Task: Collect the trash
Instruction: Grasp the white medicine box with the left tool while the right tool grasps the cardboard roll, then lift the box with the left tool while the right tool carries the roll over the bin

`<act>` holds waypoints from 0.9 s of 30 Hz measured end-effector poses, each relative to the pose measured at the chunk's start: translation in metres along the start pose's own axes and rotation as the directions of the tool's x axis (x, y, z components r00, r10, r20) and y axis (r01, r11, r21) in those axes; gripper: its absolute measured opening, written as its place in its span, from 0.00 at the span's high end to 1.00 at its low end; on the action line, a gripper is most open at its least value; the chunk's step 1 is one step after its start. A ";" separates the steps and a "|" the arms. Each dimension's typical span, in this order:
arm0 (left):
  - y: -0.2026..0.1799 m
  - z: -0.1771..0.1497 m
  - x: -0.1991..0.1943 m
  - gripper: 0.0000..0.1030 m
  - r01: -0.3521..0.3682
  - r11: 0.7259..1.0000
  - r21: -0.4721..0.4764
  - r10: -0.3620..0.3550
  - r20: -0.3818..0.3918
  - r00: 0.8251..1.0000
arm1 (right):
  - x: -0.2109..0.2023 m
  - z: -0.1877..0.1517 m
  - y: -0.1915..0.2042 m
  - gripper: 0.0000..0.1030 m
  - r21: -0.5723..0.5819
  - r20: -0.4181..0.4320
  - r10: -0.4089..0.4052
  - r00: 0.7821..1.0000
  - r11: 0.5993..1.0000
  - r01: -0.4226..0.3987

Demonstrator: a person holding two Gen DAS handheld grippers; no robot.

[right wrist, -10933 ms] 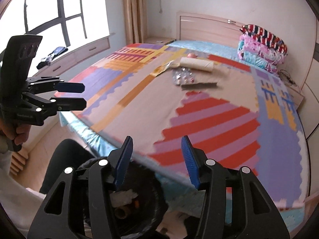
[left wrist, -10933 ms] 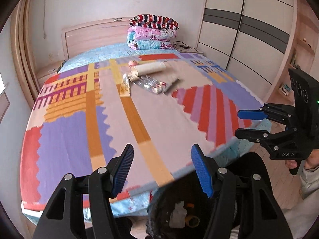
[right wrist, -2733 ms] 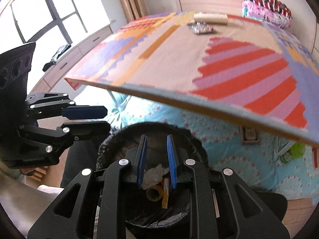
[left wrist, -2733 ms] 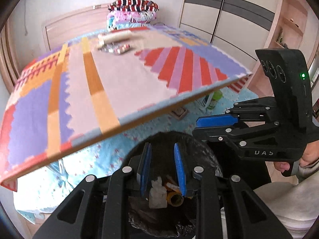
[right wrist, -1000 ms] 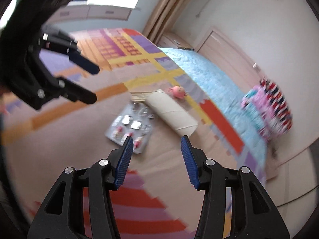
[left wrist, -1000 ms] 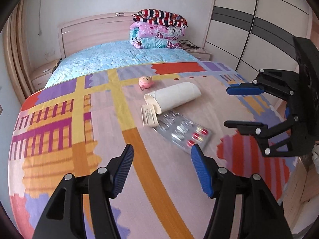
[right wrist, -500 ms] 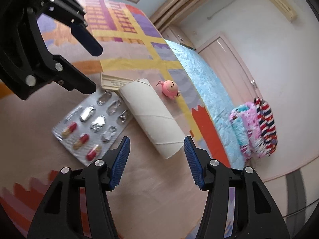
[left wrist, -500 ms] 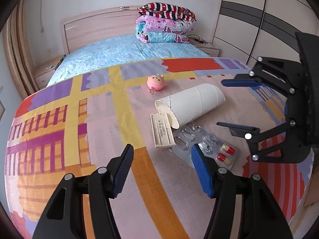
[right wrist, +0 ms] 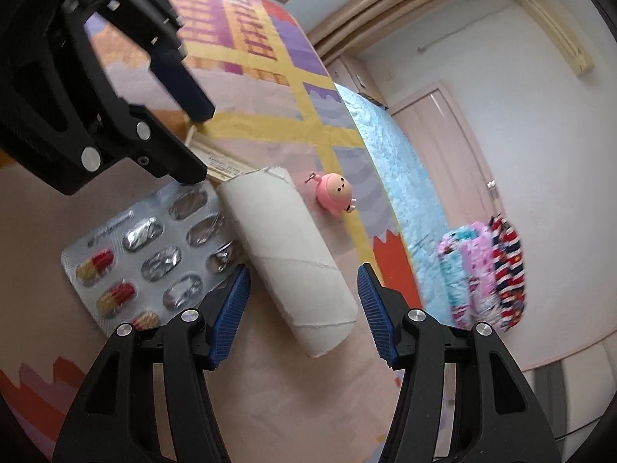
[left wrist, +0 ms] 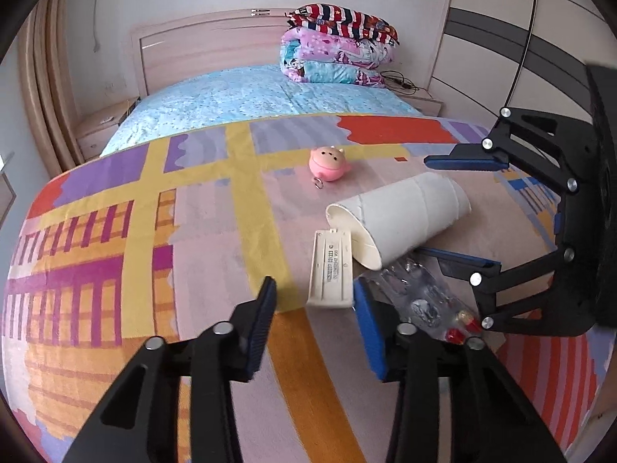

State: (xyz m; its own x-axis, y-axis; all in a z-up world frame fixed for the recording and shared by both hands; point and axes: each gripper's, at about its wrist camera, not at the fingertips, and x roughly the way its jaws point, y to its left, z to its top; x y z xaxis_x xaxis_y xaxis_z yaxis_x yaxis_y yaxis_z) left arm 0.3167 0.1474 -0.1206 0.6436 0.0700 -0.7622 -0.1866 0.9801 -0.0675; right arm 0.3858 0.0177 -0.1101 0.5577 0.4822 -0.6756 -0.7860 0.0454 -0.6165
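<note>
Both tongs dropped nearer cardboard tube, angled down

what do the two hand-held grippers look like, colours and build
Both match. The left hand-held gripper has a black plastic frame of angular linked arms with triangular cut-outs, silver round pivot bolts, and two fingers faced with ribbed blue pads. The right hand-held gripper is built the same: black links, silver bolts, ribbed blue pads. No cables, markings or sleeves show now.

Both grippers are black frames (silver screws) with ribbed blue pads.
</note>
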 end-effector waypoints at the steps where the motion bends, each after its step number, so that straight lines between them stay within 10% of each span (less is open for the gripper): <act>1: -0.001 -0.001 -0.001 0.71 -0.007 1.000 0.013 0.007 0.004 1.000 | 0.002 -0.001 -0.005 0.45 0.035 -0.004 0.033 0.999 0.999 -0.033; 27: -0.007 -0.009 -0.045 0.78 -0.018 0.999 0.039 0.016 0.044 0.999 | -0.035 -0.012 -0.038 0.73 0.314 0.003 0.156 0.988 0.938 -0.149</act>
State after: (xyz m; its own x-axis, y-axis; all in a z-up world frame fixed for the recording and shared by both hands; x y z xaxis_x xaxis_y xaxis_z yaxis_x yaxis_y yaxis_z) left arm 0.2819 0.1352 -0.0915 0.6729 0.0938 -0.7338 -0.1691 0.9852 -0.0292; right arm 0.3989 -0.0114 -0.0680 0.4276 0.4860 -0.7622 -0.9038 0.2451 -0.3508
